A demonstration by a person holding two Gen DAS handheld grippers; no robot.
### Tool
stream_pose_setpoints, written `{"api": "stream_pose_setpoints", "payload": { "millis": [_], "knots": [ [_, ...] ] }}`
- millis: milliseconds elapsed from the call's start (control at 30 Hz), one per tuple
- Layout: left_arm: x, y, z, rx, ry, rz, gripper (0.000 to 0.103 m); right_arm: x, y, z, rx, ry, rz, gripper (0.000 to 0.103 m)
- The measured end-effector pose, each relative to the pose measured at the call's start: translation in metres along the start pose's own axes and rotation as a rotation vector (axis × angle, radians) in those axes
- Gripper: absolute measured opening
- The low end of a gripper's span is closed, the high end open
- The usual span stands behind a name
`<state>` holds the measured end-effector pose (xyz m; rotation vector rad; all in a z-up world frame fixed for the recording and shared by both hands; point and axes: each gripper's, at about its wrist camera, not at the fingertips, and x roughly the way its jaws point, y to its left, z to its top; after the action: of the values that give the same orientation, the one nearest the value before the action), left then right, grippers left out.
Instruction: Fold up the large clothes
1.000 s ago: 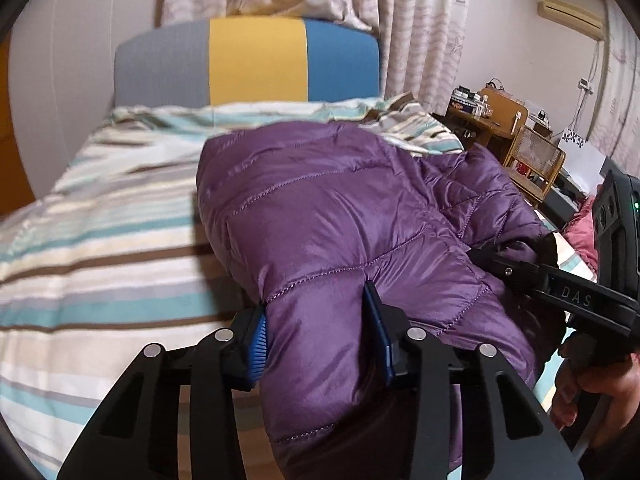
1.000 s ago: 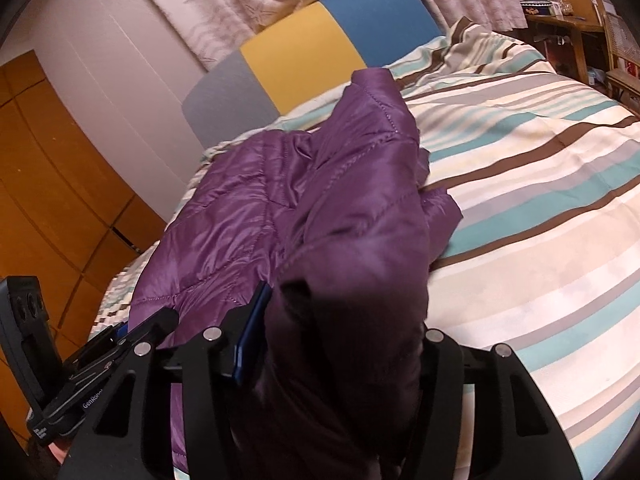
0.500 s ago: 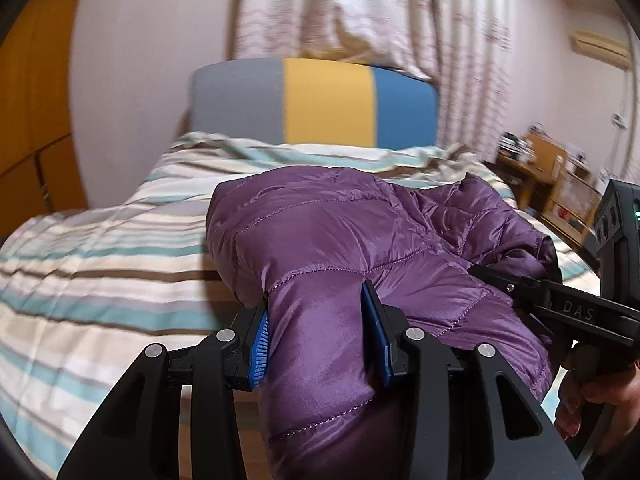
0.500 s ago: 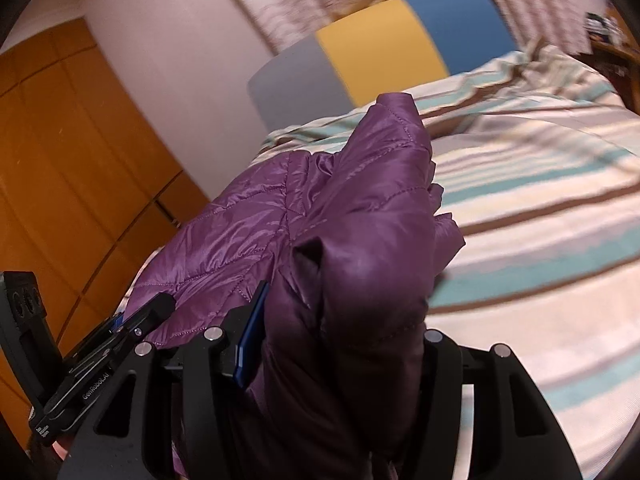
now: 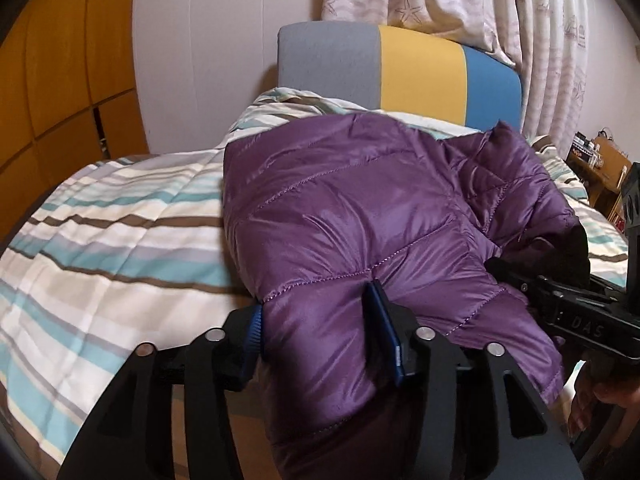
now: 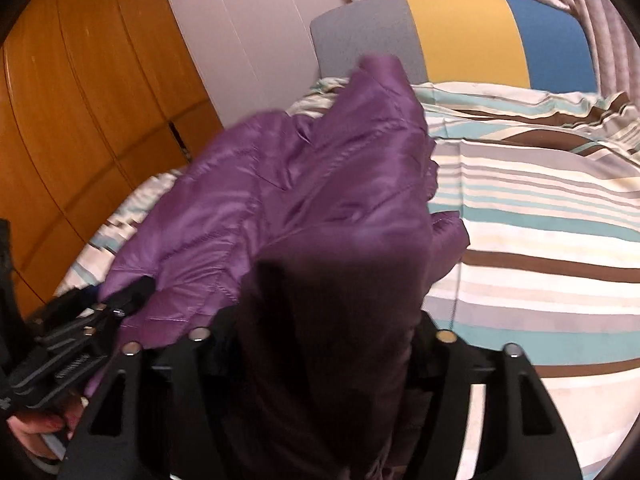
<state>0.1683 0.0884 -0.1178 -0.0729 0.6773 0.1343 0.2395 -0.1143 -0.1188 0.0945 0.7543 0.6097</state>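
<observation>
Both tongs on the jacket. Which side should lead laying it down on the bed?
Probably left. The left tongs pinch a flat edge of the jacket in plain sight over the bed; the right tongs are buried in bunched fabric.

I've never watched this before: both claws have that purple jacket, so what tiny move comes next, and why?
Probably carry the gripped edge forward toward the headboard and lay it down. The left claw and right claw each pinch the purple jacket, which is bunched and raised above the striped bedding, not yet flat.
</observation>
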Motion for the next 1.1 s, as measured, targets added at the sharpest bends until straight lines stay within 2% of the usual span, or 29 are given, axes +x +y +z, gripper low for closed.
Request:
{"api": "stream_pose_setpoints", "payload": {
  "millis": [167, 267, 367, 500, 567, 633, 700, 767, 833, 933, 1033, 1100],
  "knots": [
    [0.005, -0.006, -0.006, 0.002, -0.004, 0.006, 0.054, 0.007, -0.02, -0.008, 0.066, 0.034, -0.013, 0.081],
    [0.005, 0.001, -0.008, -0.039, 0.011, -0.013, 0.058, 0.0, -0.024, -0.015, 0.078, 0.035, -0.038, 0.088],
    [0.005, 0.008, -0.014, -0.088, 0.014, -0.035, 0.06, -0.011, -0.026, -0.024, 0.087, 0.036, -0.073, 0.09],
    [0.006, 0.005, -0.017, -0.081, 0.0, -0.012, 0.06, -0.004, -0.016, -0.023, 0.055, 0.051, -0.121, 0.091],
    [0.003, 0.004, -0.016, -0.086, 0.001, 0.008, 0.067, -0.006, -0.014, -0.025, 0.056, 0.044, -0.125, 0.092],
    [-0.004, 0.01, -0.014, -0.13, 0.004, 0.03, 0.087, -0.015, -0.007, -0.03, 0.059, 0.032, -0.124, 0.093],
    [-0.014, 0.021, -0.013, -0.203, 0.015, 0.02, 0.093, -0.028, 0.0, -0.031, 0.068, 0.003, -0.107, 0.094],
    [-0.024, 0.032, -0.011, -0.265, 0.013, -0.007, 0.092, -0.047, 0.0, -0.031, 0.072, -0.042, -0.099, 0.094],
    [-0.034, 0.039, -0.005, -0.308, -0.013, -0.004, 0.092, -0.064, -0.001, -0.024, 0.069, -0.107, -0.125, 0.094],
    [-0.033, 0.038, 0.016, -0.315, -0.016, 0.011, 0.093, -0.073, -0.004, -0.002, 0.089, -0.149, -0.202, 0.095],
    [-0.018, 0.023, 0.042, -0.26, 0.013, 0.034, 0.092, -0.063, -0.01, 0.022, 0.123, -0.14, -0.246, 0.095],
    [-0.001, 0.007, 0.062, -0.184, 0.041, 0.054, 0.092, -0.045, -0.013, 0.039, 0.113, -0.108, -0.314, 0.095]
  ]
}}
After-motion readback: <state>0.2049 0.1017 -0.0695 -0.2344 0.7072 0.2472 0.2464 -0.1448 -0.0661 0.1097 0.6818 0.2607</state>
